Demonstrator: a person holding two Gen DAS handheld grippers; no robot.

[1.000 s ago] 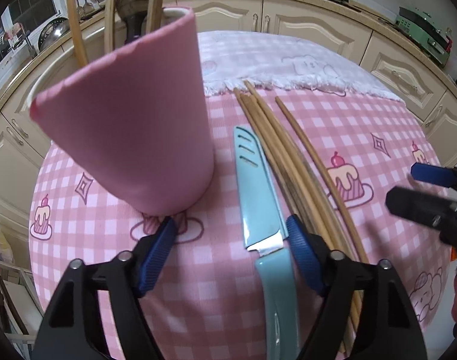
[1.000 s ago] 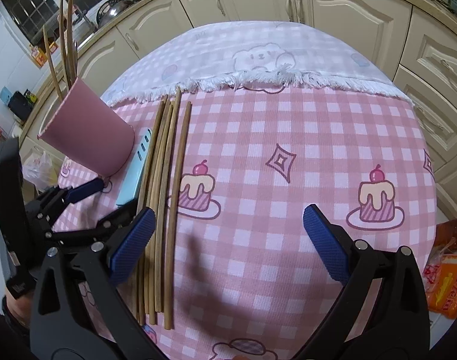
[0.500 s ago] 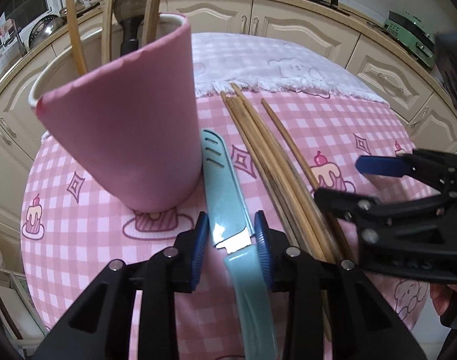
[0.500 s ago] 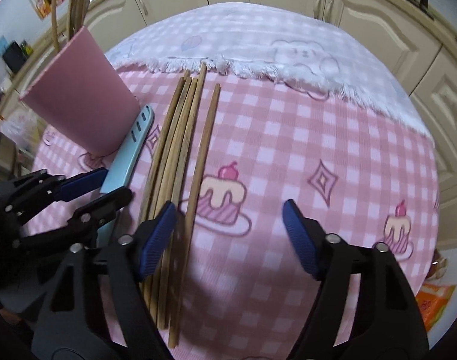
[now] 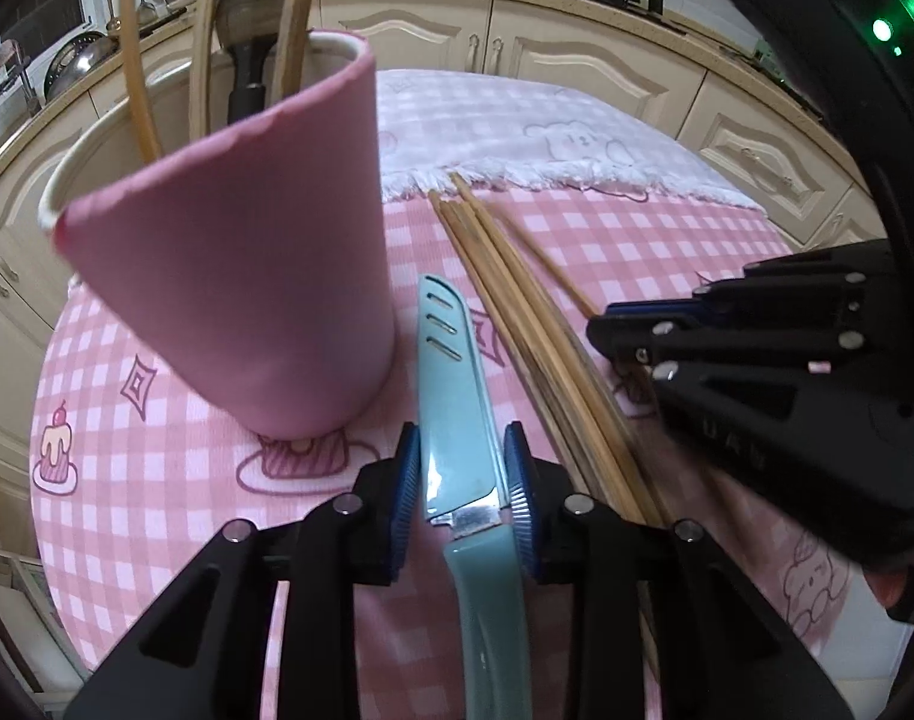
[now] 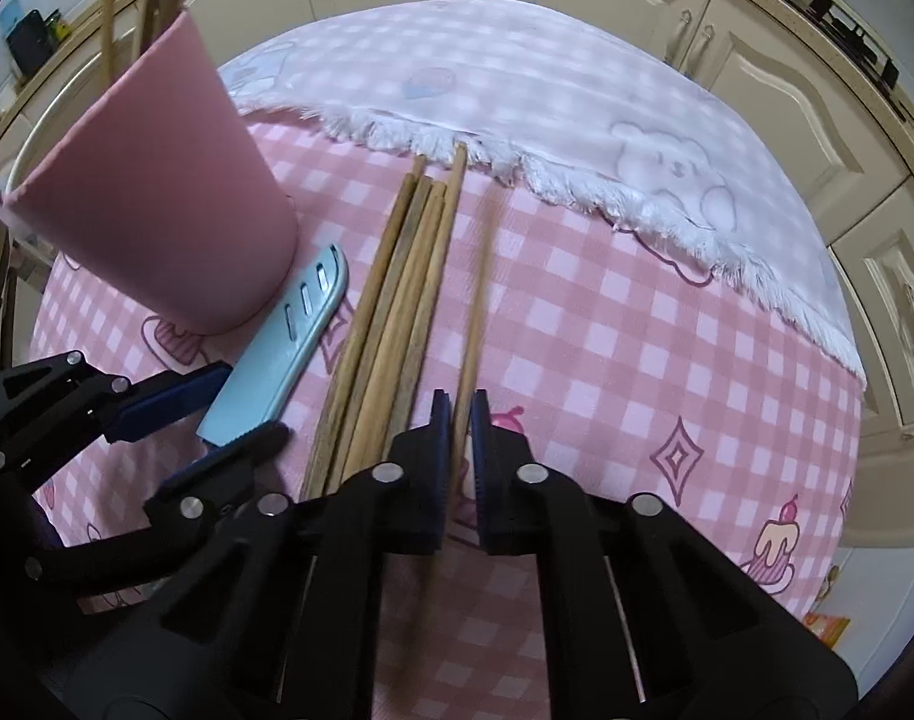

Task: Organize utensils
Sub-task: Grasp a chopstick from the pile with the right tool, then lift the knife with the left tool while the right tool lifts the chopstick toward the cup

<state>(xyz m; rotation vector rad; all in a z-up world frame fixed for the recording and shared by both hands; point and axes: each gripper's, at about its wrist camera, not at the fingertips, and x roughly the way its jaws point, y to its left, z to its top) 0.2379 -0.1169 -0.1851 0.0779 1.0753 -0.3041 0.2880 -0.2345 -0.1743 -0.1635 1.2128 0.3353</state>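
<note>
A teal knife (image 5: 457,408) lies on the pink checked tablecloth (image 5: 156,480) beside a pink holder cup (image 5: 246,276) that holds chopsticks and a ladle. My left gripper (image 5: 461,474) is shut on the knife where blade meets handle. Several wooden chopsticks (image 6: 390,312) lie in a bundle to the right of the knife (image 6: 282,354). My right gripper (image 6: 461,420) is shut on a single chopstick (image 6: 478,300) lying apart to the bundle's right. The cup (image 6: 150,210) stands at the left in the right wrist view. The left gripper (image 6: 216,420) shows there too.
A white fringed cloth (image 6: 577,120) covers the far part of the table. Cream kitchen cabinets (image 5: 517,54) run behind it. The right gripper's body (image 5: 787,372) fills the right side of the left wrist view.
Both grippers have closed: the left onto the teal knife, the right onto the single chopstick. The right gripper has moved left toward the chopsticks and lower.
</note>
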